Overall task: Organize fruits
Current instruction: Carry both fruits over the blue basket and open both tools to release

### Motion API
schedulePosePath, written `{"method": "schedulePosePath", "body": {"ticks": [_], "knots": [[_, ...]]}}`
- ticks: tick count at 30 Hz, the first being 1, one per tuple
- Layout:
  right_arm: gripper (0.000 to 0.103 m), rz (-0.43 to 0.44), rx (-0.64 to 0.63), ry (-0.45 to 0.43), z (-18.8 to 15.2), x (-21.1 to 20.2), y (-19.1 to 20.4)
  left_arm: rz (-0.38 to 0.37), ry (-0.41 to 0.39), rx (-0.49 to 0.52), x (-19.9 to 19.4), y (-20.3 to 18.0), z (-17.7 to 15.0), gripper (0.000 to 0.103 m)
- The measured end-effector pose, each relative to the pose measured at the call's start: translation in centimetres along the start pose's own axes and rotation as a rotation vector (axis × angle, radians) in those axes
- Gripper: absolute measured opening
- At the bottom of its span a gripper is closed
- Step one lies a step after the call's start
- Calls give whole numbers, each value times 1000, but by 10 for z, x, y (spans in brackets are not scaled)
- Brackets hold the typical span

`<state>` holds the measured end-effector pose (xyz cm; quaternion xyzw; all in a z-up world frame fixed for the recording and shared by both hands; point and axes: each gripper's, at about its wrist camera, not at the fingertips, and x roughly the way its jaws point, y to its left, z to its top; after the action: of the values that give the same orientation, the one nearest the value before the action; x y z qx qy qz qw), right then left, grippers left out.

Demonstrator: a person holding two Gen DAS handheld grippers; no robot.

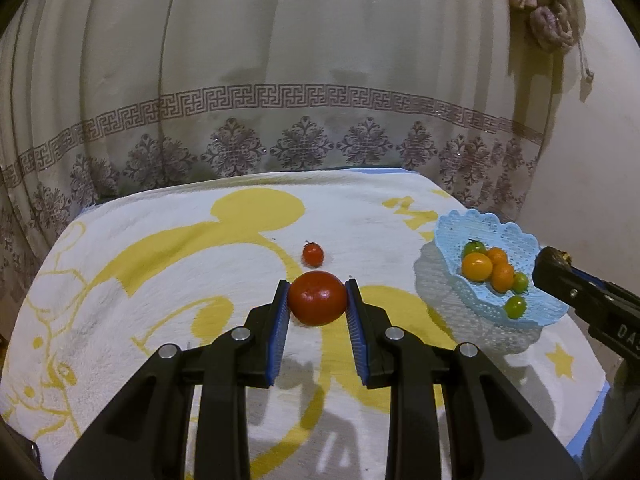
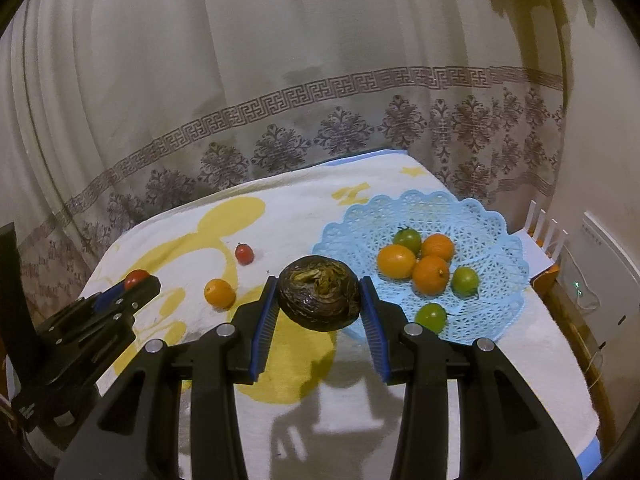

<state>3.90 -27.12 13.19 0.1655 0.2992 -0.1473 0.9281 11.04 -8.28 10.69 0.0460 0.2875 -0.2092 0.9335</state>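
A smooth, round red tomato [image 1: 317, 298] is clamped between the ribbed blue pads of the left hand-held gripper [image 1: 317, 300], which is angled downward over the desk [image 1: 120, 280]. A dark, wrinkled, roughly round fruit [image 2: 319, 298] with a torn yellowish patch on top is gripped in the same way by the right hand-held gripper [image 2: 319, 300], also tilted down. The desk is covered by a fluffy white towel [image 2: 280, 216] printed with yellow cartoon shapes and stars.

Just ahead of the left hand-held gripper a small red cherry tomato [image 1: 312, 254] with a short stem is seen lying on the towel. A small glossy orange fruit [image 2: 219, 293] lies between the two hand-held grippers, to the left of the right one. Ahead and to the right of the right hand-held gripper, a pale blue plastic basket [image 2: 496, 304] with a lacy openwork weave and scalloped rim is set on the towel. Smooth orange fruits [image 2: 431, 275] and green fruits [image 2: 465, 281] are held inside it; one green fruit [image 2: 431, 317] sits at its near rim, just beside the right finger.

A cream curtain [image 1: 280, 60] with a brownish patterned border hangs behind the desk.
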Motion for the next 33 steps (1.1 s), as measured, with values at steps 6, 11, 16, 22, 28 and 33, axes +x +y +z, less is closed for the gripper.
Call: {"method": "schedulePosePath", "body": {"ticks": [6, 11, 16, 22, 28, 33], "knots": [[42, -7, 35, -9, 2, -2, -18, -10, 1, 31, 1, -17, 3, 28], [42, -12, 61, -8, 2, -2, -33, -18, 6, 55, 5, -32, 5, 28], [42, -16, 85, -7, 1, -1, -48, -22, 15, 80, 12, -48, 7, 28], [42, -22, 110, 2, 0, 5, -67, -28, 28, 112, 20, -66, 8, 28], [42, -26, 129, 21, -2, 14, -85, -36, 44, 144, 32, -87, 9, 28], [42, -28, 137, 33, -1, 21, -97, -49, 53, 162, 43, -102, 13, 28]]}}
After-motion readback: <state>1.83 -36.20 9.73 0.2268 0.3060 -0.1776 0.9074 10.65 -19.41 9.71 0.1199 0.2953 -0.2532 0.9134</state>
